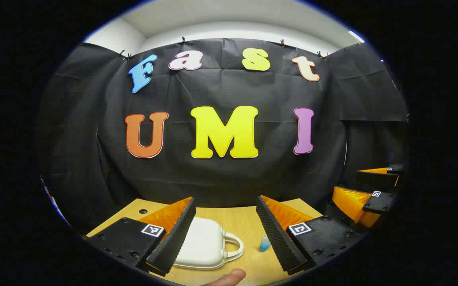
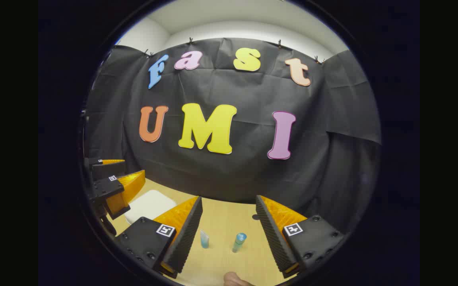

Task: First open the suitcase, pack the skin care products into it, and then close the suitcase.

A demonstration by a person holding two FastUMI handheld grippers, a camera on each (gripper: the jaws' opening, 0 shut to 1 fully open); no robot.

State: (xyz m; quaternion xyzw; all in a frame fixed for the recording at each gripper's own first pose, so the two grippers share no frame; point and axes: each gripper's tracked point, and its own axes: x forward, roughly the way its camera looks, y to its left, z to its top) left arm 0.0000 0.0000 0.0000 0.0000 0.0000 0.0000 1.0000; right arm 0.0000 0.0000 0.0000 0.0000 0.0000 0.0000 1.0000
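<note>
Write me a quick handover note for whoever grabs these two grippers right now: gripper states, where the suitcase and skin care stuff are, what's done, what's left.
Left gripper: open, holding nothing, raised over the table, pointed at the suitcase.
Right gripper: open, holding nothing, pointed at the two products.
White suitcase: closed, lying flat on the table, handle toward the products.
Small blue tube and blue-capped bottle: standing upright on the table, apart from each other, beside the suitcase.
Done: nothing yet.
Left: open the suitcase, put both products inside, close it.
</note>
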